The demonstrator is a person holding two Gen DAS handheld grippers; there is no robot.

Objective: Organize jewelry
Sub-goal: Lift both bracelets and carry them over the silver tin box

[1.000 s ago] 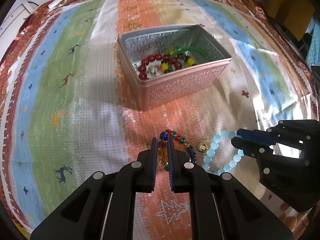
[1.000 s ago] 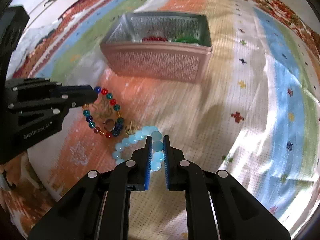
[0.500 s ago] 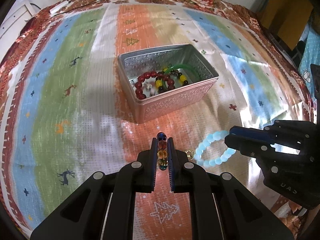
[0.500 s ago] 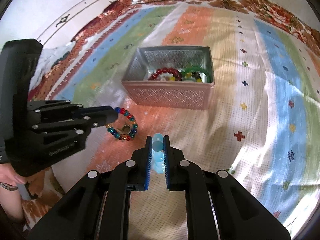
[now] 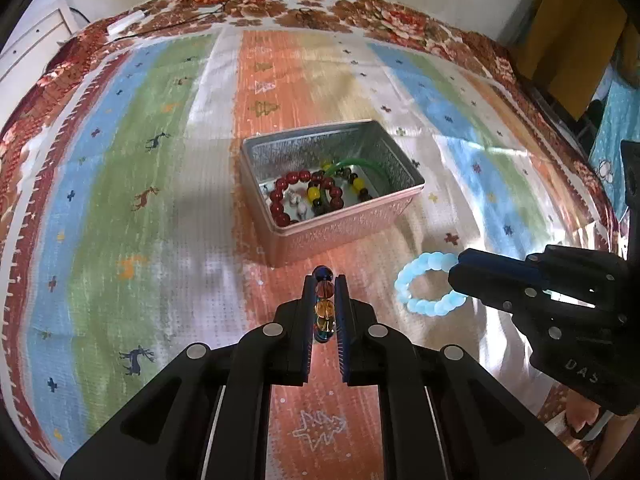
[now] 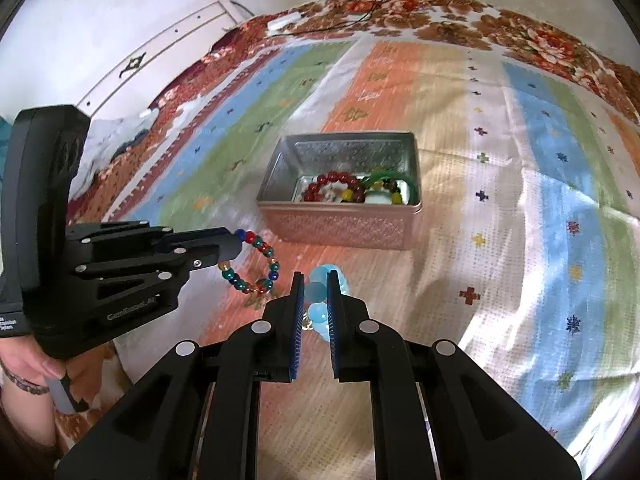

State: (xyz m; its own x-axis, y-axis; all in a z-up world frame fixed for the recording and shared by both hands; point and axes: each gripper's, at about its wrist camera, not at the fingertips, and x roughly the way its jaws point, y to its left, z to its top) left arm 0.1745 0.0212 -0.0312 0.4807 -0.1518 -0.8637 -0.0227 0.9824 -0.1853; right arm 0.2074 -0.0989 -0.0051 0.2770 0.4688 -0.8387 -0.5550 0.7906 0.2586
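Observation:
My left gripper is shut on a multicoloured bead bracelet; the same bracelet hangs from that gripper in the right wrist view, clear of the cloth. My right gripper is shut on a pale blue bead bracelet, which also shows as a dangling ring at that gripper's tip in the left wrist view. Ahead stands an open embossed metal tin holding a dark red bead bracelet, a yellow-and-dark bead string and a green bangle.
A striped, patterned cloth covers the bed. A white wall and panel lie at the far left, a cable and a small white object at the far edge. A person's hand grips the left tool's handle.
Both grippers rose and lifted their bracelets off the cloth. The tin looks smaller and farther off, and more of the bed is in view.

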